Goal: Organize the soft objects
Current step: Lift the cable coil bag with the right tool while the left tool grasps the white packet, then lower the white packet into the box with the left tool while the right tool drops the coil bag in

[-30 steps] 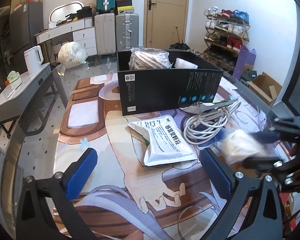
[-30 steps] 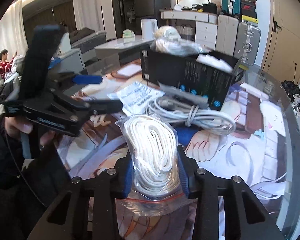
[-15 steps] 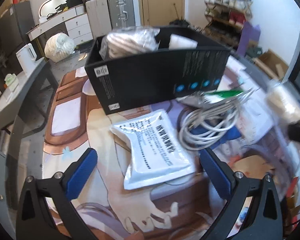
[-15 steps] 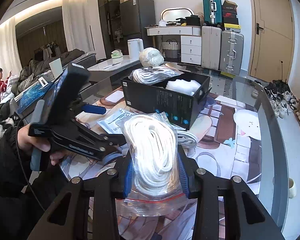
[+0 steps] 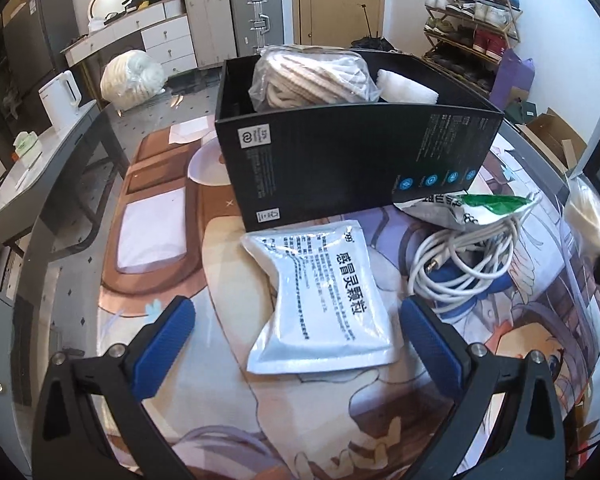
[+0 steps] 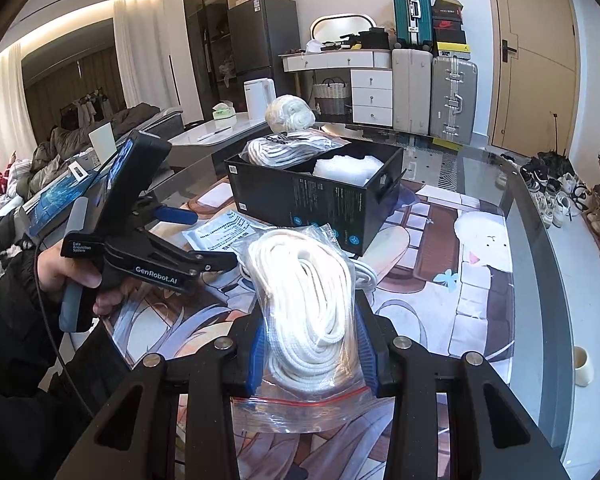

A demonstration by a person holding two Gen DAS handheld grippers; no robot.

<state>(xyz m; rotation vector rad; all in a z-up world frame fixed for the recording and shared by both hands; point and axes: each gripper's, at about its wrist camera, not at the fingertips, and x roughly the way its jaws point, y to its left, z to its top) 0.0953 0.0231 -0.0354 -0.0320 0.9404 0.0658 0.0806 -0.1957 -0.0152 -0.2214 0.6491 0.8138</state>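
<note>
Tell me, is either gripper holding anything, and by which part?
The right gripper clamps a clear bag of white rope across its lower middle. The left gripper is open and holds nothing.

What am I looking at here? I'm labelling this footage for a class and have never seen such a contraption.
No robot: a person holds a trigger-handled two-finger gripper in each hand, and each carries a wide-angle camera looking out along its fingers. One picture comes from the left gripper, whose blue-padded jaws stand open above a white printed pouch on the glass table. The other comes from the right gripper, shut on a zip bag of white rope; there you also see the person's left hand holding the other tool. On the table stand a black box already holding a bagged rope bundle and something white, with a coiled white cable and a green-and-white packet beside it.
</note>
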